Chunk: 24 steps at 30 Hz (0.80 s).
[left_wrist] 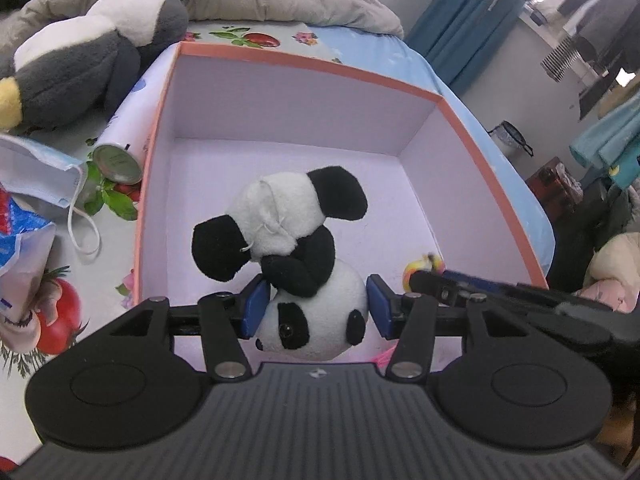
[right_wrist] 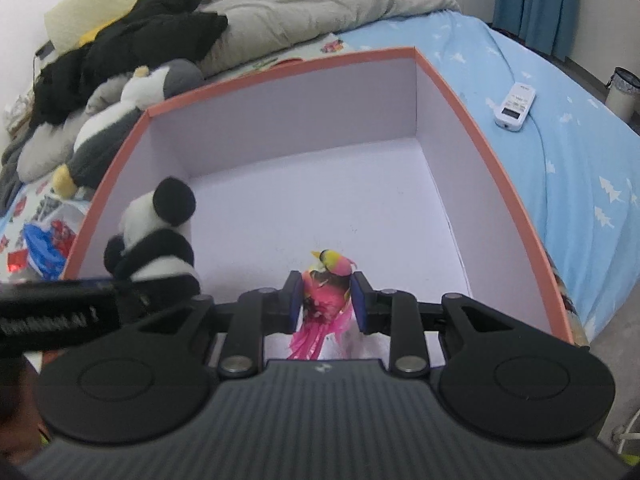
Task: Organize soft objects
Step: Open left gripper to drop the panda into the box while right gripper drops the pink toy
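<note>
2 tongs hang inside the box (right_wrist: 472,128), left tongs (left_wrist: 316,306) gripping the panda (left_wrist: 304,272), right tongs (right_wrist: 326,300) gripping the pink bird (right_wrist: 326,292); releasing both seems next.

- The panda (left_wrist: 304,264), in the lower middle of the left wrist view, is short matt plush with a glossy bead eye.
- The box (left_wrist: 304,68) around it looks like smooth matt card, pale lilac inside with a salmon rim.
- The left gripper (left_wrist: 318,310) has matt black plastic links, ribbed grey housing, bright metal pins and blue pads (rubbery-looking).
- The pink bird (right_wrist: 326,296), low centre in the right wrist view, has shiny feathery strands.
- The penguin (left_wrist: 92,52), upper left, is fluffy plush.
- The can (left_wrist: 118,162), at the left, has a dull metal end.
- The remote (right_wrist: 515,106), upper right, is smooth white plastic.
</note>
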Available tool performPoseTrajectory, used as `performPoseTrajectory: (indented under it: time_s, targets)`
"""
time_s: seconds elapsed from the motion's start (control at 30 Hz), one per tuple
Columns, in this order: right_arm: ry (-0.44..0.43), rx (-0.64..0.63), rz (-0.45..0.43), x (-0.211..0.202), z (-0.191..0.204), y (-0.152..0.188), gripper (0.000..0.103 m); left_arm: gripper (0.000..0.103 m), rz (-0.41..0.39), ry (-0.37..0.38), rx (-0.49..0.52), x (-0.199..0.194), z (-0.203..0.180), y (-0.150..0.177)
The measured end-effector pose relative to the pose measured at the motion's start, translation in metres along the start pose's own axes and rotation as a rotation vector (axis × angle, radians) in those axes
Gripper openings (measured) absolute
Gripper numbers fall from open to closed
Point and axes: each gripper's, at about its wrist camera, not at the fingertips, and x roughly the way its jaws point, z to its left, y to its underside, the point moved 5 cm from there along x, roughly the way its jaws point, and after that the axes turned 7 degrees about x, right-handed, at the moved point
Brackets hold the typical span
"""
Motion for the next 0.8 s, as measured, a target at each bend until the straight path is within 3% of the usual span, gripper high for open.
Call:
performPoseTrajectory:
  time_s: [0.33, 0.8]
  targets:
    - [-0.013, 0.004, -0.079, -0.044, 0.006, -0.007, 0.031, 0.06, -0.074, -0.018, 0.053, -0.049, -0.018, -0.001]
    - [-0.121, -0.046, -0.25, -0.154, 0.048, 0.001, 0.031, 0.06, -0.238, -0.053, 0.108, -0.178, -0.045, 0.024]
